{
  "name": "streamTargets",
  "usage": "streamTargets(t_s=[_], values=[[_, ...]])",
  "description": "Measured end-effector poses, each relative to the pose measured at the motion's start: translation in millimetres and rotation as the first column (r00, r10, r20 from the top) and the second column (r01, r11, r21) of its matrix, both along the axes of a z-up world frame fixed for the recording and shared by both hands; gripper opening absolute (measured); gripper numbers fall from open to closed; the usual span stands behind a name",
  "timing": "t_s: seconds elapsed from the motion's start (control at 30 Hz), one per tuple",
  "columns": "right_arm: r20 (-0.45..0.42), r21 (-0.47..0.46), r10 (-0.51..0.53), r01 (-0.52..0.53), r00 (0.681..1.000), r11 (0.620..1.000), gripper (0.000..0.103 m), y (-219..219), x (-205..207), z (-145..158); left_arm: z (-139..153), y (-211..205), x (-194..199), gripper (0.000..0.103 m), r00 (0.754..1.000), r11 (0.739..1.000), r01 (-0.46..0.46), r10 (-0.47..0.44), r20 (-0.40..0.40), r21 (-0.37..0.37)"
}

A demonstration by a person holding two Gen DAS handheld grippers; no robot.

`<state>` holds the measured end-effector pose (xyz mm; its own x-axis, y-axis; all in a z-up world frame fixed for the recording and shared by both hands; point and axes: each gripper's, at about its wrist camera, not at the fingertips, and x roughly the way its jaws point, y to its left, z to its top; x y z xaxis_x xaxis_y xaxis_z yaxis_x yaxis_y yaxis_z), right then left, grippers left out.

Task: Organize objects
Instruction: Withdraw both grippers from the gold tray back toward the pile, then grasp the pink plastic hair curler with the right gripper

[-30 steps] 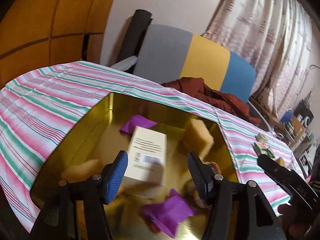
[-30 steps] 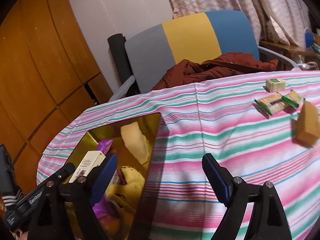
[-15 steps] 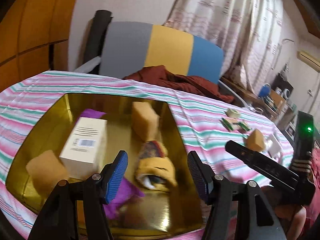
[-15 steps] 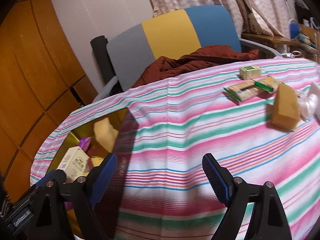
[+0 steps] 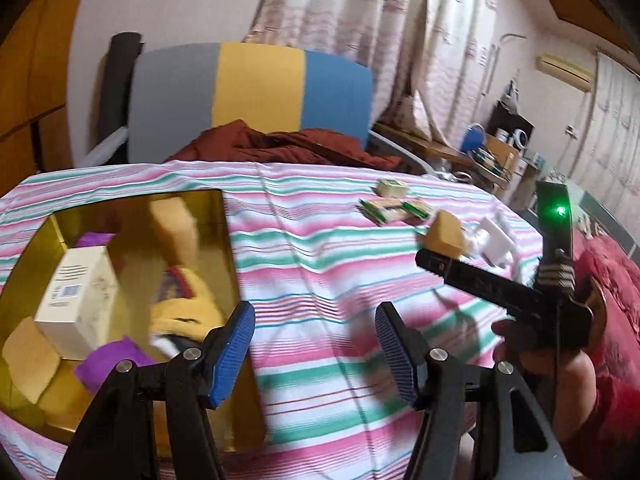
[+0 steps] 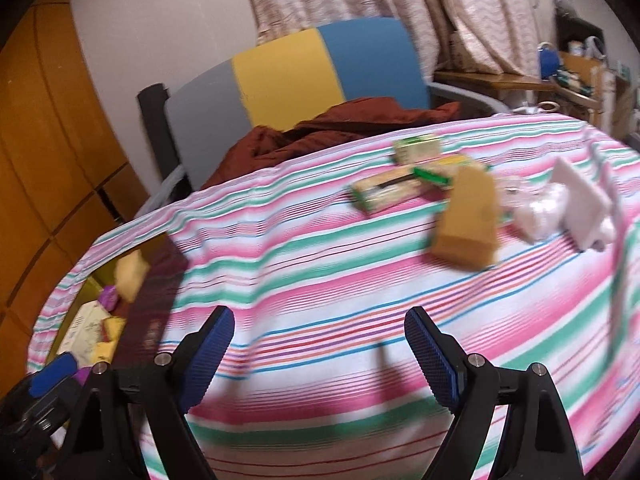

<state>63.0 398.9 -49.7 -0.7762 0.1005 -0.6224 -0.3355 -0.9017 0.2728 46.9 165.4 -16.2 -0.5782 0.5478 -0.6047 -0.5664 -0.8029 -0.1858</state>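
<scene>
- Tan sponge block (image 6: 466,220) lies on the striped tablecloth (image 6: 320,272), just beside small green-and-cream packets (image 6: 404,184) and a white plastic-wrapped item (image 6: 568,208) (blurred).
- Gold tray (image 5: 228,248) at left holds a white carton (image 5: 76,292), purple cloth (image 5: 108,364) and more sponges.
- Your right gripper (image 6: 320,356): jaws apart, empty, over bare cloth.
- Your left gripper (image 5: 314,356): jaws apart, empty, at the tray's right edge.

The left gripper (image 5: 314,344) hangs over the striped tablecloth (image 5: 320,248), jaws apart, nothing between them. At nine o'clock a gold tray (image 5: 230,248) holds a white box (image 5: 76,292), tan sponges (image 5: 26,356), purple cloths (image 5: 108,362) and a yellow cloth item (image 5: 188,312). Toward two o'clock lie green-edged packets (image 5: 394,208), another tan sponge (image 5: 446,234) and a white object (image 5: 496,242). The right gripper (image 5: 500,288) enters at three o'clock, its jaws unreadable.
</scene>
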Motion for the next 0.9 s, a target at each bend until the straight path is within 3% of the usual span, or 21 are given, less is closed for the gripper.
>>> streamTargets(t_s=[0.3,0.6,0.77,0.9], values=[[0.009,0.044,-0.130,0.130,0.991,0.991,0.088,72.5,5.5,-5.5,-9.1,25.5,7.6,0.064,0.998,0.998,0.059,-0.058,0.034,-0.031],[0.044,-0.001,-0.182,0.182,0.982,0.983,0.088,121.7,-47.5,-13.0,-11.3,32.6,10.0,0.064,0.998,0.997,0.058,-0.055,0.041,-0.056],[0.018,-0.016,0.007,-0.007,1.000,1.000,0.089,83.0,-63.6,-15.4,-13.4,35.3,7.1,0.064,0.998,0.997,0.048,-0.045,0.050,-0.060],[-0.019,-0.008,0.168,-0.168,0.986,0.986,0.089,45.4,-48.7,-15.3,-17.6,40.4,5.0,0.064,0.996,0.997,0.055,-0.050,0.071,-0.062]])
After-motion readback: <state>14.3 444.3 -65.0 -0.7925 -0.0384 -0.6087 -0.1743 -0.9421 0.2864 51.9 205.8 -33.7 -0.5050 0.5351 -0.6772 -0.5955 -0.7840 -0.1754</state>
